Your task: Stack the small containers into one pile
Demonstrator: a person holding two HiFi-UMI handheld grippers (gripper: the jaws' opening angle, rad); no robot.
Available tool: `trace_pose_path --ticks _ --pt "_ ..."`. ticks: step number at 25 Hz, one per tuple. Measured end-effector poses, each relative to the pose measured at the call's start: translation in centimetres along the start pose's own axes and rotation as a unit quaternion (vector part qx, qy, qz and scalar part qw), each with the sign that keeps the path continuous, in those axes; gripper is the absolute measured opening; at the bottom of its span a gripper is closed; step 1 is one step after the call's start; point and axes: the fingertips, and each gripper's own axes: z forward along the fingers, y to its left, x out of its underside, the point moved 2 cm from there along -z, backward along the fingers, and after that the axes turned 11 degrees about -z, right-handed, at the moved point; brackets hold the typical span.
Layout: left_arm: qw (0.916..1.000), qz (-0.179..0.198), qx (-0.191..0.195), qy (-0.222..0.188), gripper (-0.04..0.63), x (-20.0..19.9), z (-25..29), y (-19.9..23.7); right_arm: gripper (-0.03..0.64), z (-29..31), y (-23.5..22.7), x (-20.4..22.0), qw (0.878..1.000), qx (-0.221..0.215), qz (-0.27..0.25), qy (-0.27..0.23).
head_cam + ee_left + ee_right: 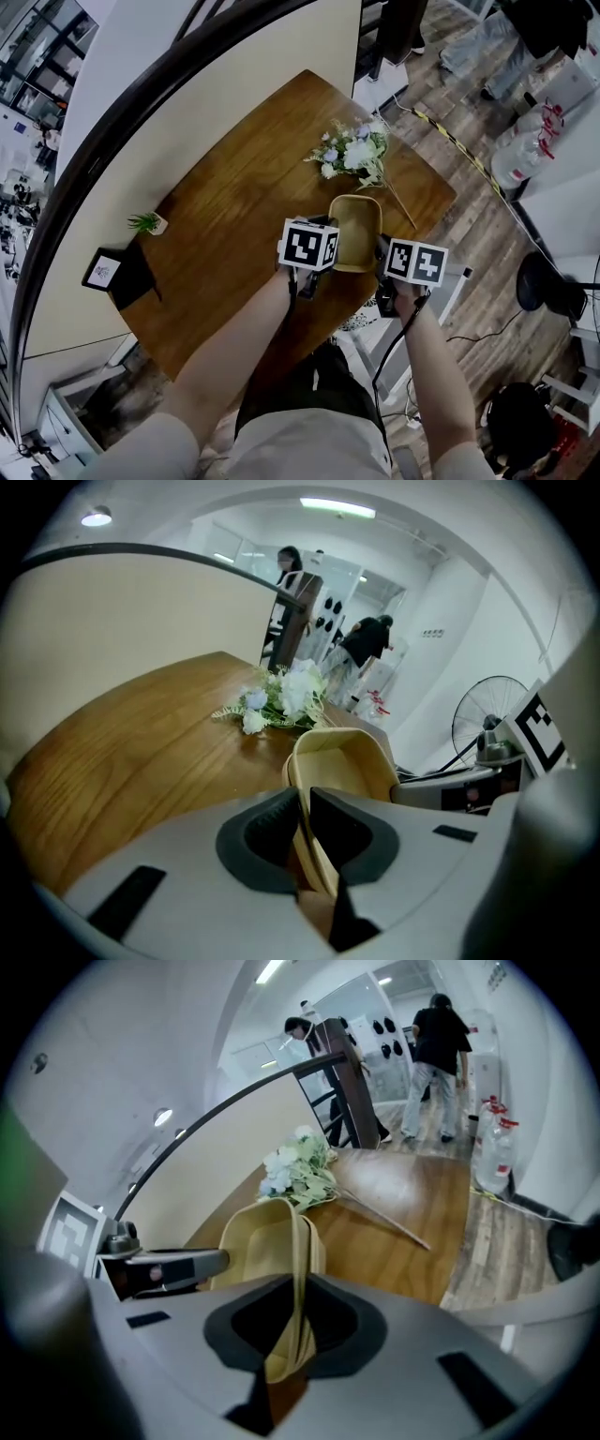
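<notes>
Tan shallow containers [356,230] sit nested in one pile near the front right of the wooden table [225,234]. My left gripper [328,247] is shut on the pile's left rim, and my right gripper [382,259] is shut on its right rim. In the left gripper view the thin tan rim [342,761] runs straight between the dark pads [272,832] of the left gripper [305,841]. The right gripper view shows two nested rims [258,1241] pinched in the right gripper [298,1321]. Each gripper's arm shows at the far side of the other's view.
A bunch of white flowers [354,155] lies just beyond the pile, its stem reaching toward the right edge. A small potted plant [146,223] and a black card stand [103,270] sit at the table's left side against the curved wall. A fan [487,714] stands off the table.
</notes>
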Motion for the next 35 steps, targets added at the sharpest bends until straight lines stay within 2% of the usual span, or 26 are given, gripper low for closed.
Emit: trace_pose_path --ticks 4,9,14,19,24,27,31,35 --pt "1.0000 0.005 -0.006 0.003 0.066 0.1 0.8 0.6 0.099 1.0 -0.6 0.3 1.000 0.011 -0.014 0.009" --pt "0.9997 -0.025 -0.002 -0.007 0.140 0.4 1.4 1.9 0.115 1.9 -1.2 0.9 1.000 0.011 -0.016 0.014" --pt "0.9997 -0.018 -0.002 -0.016 0.163 0.3 1.2 2.1 0.156 2.4 -1.8 1.4 1.000 -0.003 -0.002 0.001" --pt "0.9994 -0.027 -0.006 -0.020 0.166 0.4 1.2 2.1 0.143 2.9 -1.6 1.5 1.000 0.005 -0.013 0.002" --pt "0.9997 -0.021 0.005 -0.016 0.190 0.6 0.6 1.7 0.107 2.5 -1.1 1.2 0.998 0.032 -0.055 0.001" --pt "0.9993 -0.017 0.010 -0.030 0.198 0.3 -0.8 1.2 0.117 1.3 -0.6 0.9 0.998 0.029 -0.060 -0.012" --pt "0.9987 -0.003 0.010 -0.051 0.201 -0.2 -3.6 0.6 0.132 -1.3 1.2 -0.1 0.994 0.023 -0.098 -0.030" --pt "0.9952 0.022 0.013 -0.094 0.201 -1.6 -7.9 -0.7 0.132 -5.2 3.7 -2.7 0.988 0.019 -0.134 -0.072"
